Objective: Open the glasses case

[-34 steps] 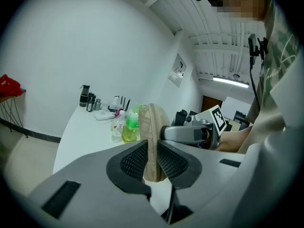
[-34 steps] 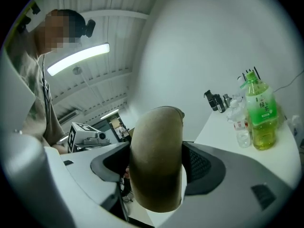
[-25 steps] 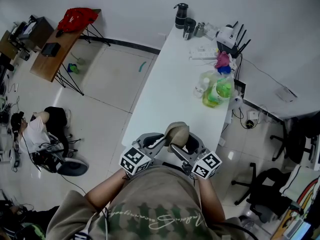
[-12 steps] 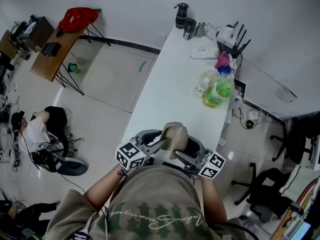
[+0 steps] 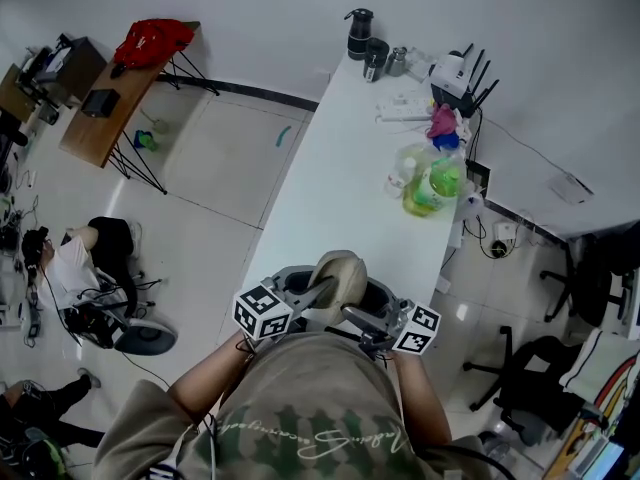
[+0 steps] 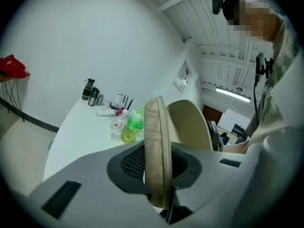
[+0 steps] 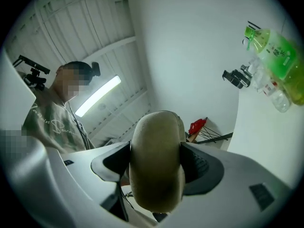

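Khaki short-sleeved T-shirt (image 5: 320, 413) with pale script lettering across it. The left tongs (image 5: 322, 290) and right tongs (image 5: 352, 314) have pale grey shells, black mesh-textured pads (image 6: 130, 163), each carrying a white cube (image 5: 262, 314) with black square markers.

Green bottle (image 5: 430, 186), router (image 5: 452, 71), flask (image 5: 358, 31) on white table (image 5: 330, 178).

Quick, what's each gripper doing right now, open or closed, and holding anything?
Left gripper: jaws on the zipped edge of the glasses case, having just closed further.
Right gripper: jaws closed on the glasses case too.
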